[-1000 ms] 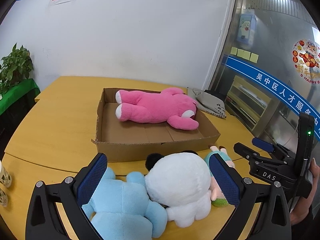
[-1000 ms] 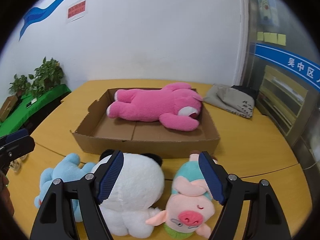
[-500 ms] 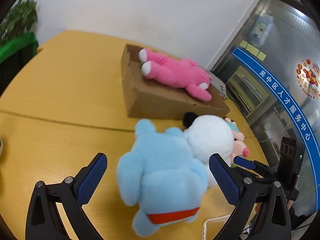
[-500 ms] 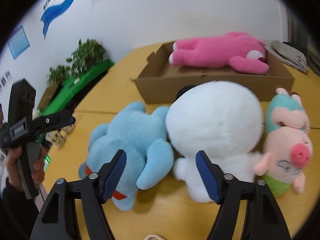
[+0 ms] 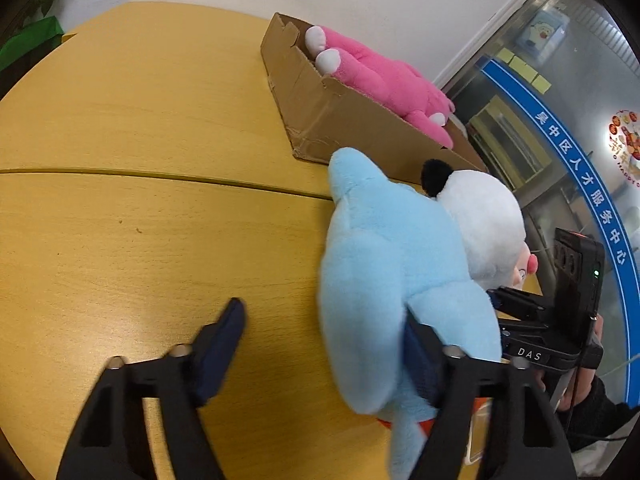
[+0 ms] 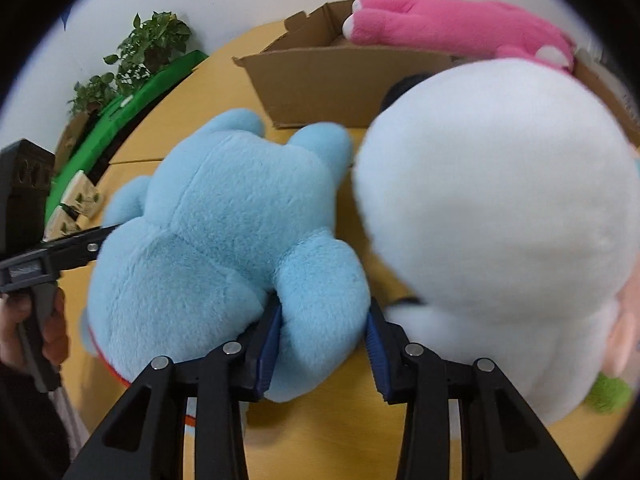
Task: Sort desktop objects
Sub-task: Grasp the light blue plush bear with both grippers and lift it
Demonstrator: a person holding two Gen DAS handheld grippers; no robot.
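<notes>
Your right hand-held gripper [image 6: 324, 344], wide half a second ago, is now pinching the blue plush [image 6: 224, 240] by its arm. Your left hand-held gripper [image 5: 320, 340] is still spread, one finger behind the toy. The cardboard box [image 5: 340, 120] is waiting.

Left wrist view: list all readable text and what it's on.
"DAS": white letters on the right claw body.
"吴中区人才服务中心": white characters on the blue band across the glass wall.
Round sticker on the glass: print too small to read.
Yellow notes and poster: no legible text.
Right wrist view: no readable text.
</notes>
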